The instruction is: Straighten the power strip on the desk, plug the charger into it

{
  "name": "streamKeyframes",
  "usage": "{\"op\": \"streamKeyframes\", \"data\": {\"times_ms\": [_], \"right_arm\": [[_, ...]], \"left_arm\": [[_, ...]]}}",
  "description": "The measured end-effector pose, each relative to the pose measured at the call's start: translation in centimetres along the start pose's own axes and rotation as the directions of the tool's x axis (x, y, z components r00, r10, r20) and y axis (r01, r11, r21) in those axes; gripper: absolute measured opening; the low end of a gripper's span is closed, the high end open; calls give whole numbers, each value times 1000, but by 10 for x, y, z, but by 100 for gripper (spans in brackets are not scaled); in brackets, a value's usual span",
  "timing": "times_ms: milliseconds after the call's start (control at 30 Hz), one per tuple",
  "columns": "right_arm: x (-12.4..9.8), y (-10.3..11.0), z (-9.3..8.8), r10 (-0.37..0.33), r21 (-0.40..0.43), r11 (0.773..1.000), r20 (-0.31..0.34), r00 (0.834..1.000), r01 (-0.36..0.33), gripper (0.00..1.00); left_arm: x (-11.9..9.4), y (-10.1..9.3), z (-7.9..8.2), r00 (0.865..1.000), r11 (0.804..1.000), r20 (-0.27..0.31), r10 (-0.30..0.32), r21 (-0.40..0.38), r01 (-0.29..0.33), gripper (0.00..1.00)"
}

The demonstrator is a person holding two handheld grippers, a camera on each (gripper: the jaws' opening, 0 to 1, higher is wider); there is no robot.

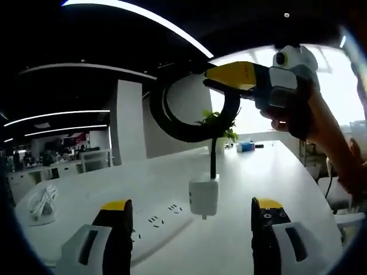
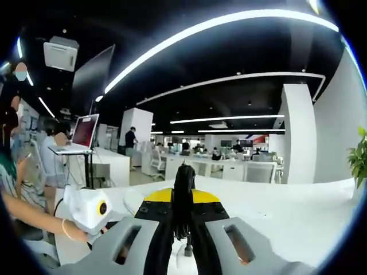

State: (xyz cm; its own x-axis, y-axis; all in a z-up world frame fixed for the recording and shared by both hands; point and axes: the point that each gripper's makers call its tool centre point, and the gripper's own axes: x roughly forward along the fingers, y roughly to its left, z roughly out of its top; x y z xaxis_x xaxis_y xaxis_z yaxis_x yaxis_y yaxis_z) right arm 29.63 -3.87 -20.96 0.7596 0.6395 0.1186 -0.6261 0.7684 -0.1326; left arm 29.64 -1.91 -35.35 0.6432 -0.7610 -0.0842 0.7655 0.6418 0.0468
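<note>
A white power strip (image 1: 156, 224) lies on the white desk (image 1: 269, 172), just beyond my left gripper's left jaw. My left gripper (image 1: 192, 205) is open and holds nothing. A white charger (image 1: 204, 196) hangs just above the desk on its black cable (image 1: 172, 123), which loops upward. Coming in from the upper right, my right gripper (image 1: 207, 80) is shut on that cable. In the right gripper view, the right gripper (image 2: 183, 201) clamps the black cable (image 2: 183, 177) between its yellow-topped jaws. The charger hangs beside the strip, apart from it.
A coiled white cord (image 1: 41, 201) lies at the desk's left end. A green plant (image 1: 221, 121) and a blue box (image 1: 246, 146) stand at the far side. A person's hand (image 1: 298, 117) holds the right gripper. A laptop (image 2: 84, 132) stands on a raised stand at the left.
</note>
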Motion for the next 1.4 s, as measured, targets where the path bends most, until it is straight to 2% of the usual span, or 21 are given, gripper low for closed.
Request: {"op": "streamKeyframes", "data": {"times_ms": [367,600,733,900,1067,1400], "right_arm": [[2,12,0,17,-19,1000,-1,1000,-17,6],[3,17,1,32,-23,999,4,999,-32,6],[3,18,1,35,-26,999,2,999,-35,6],[2,20,1,41,-23,999,5,999,-41,6],[2,21,2,43,-24,999,9,999,-43,6],[0,22,-1,49,-17,999,5,999,-49,6]], "left_arm": [[11,-13,4,1000,1000,4,-17,6,17,84],[17,-16,1,1000,1000,-9,-27,7,27,80],[18,-15,3,1000,1000,-1,-27,-4,27,69],[20,-15,5,999,999,4,-32,-14,32,65],[21,-16,5,999,999,3,-36,-10,36,55],[23,-16,3,999,999,-6,-39,-10,39,29]]}}
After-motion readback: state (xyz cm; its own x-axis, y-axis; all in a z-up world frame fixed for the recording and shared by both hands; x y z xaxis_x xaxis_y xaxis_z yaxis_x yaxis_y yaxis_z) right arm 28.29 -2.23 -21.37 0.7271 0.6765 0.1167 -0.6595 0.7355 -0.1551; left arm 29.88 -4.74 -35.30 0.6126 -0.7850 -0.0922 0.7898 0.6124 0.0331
